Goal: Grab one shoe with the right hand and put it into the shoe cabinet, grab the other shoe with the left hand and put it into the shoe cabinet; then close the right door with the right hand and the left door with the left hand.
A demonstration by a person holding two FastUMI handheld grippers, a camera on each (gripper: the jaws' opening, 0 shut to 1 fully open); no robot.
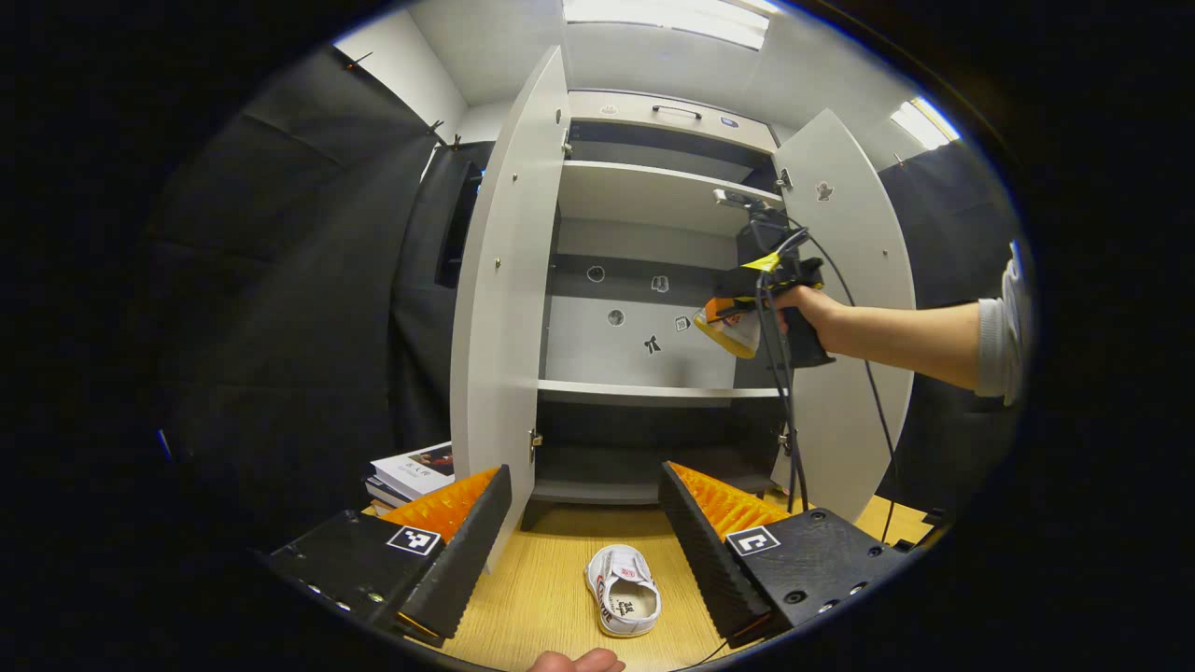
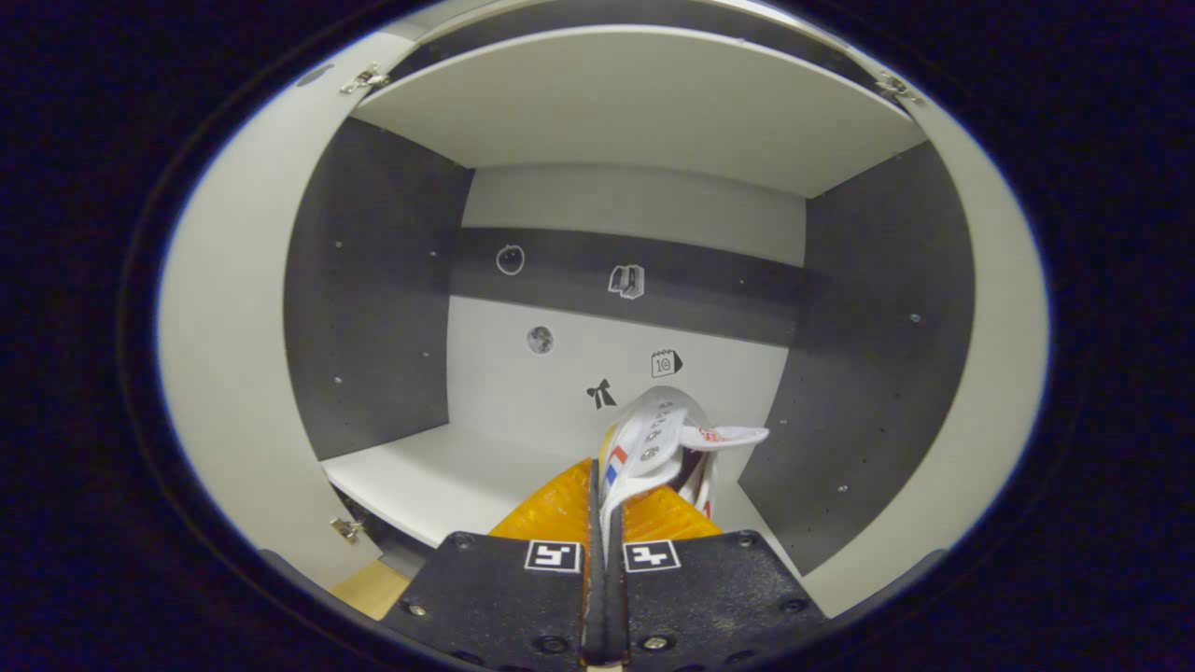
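Setting: staged recording booth, not a lived-in home. Black cloth (image 1: pixel 308 280) drapes the walls on both sides, clipped at the top, under ceiling light panels (image 1: pixel 667 19). A white shoe cabinet (image 1: pixel 644 280) with both doors open stands on a wooden floor (image 1: pixel 541 588); small icon stickers (image 2: pixel 627 280) dot its back panel. A stack of books (image 1: pixel 411 471) lies beside it.

white shoe (image 1: pixel 624 589), grey-and-white shoe cabinet (image 1: pixel 644 345)
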